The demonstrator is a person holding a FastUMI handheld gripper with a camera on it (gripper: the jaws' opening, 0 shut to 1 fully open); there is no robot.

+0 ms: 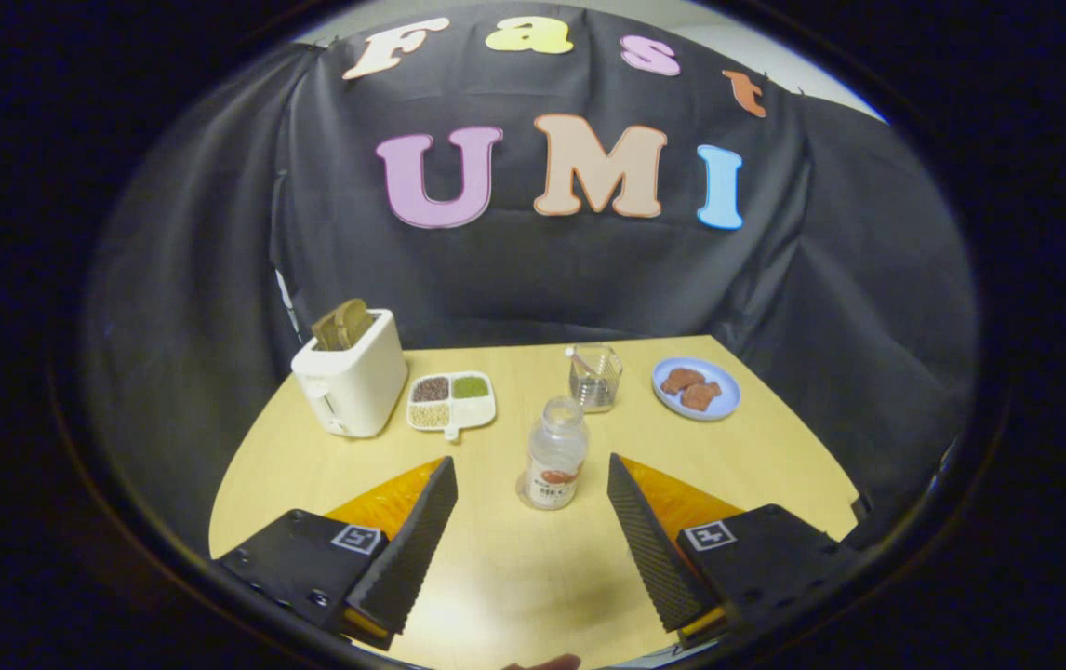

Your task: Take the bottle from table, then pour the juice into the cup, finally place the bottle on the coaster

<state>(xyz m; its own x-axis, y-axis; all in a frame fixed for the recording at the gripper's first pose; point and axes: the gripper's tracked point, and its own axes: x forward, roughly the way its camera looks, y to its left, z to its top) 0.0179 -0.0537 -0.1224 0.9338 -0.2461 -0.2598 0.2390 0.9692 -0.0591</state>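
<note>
Two fingers [421,521] apart, bottle [555,454] hiding coaster [525,490]

The claw [533,475] stands wide open over the table [775,465], and the lane between its fingers runs bare up to the bottle [556,453] at twelve o'clock. Beyond it at one o'clock stands the cup [595,377], with open table between them. The plate [696,389] blocks two o'clock. The toaster [352,375] and divided dish [451,401] crowd ten and eleven o'clock.
</note>
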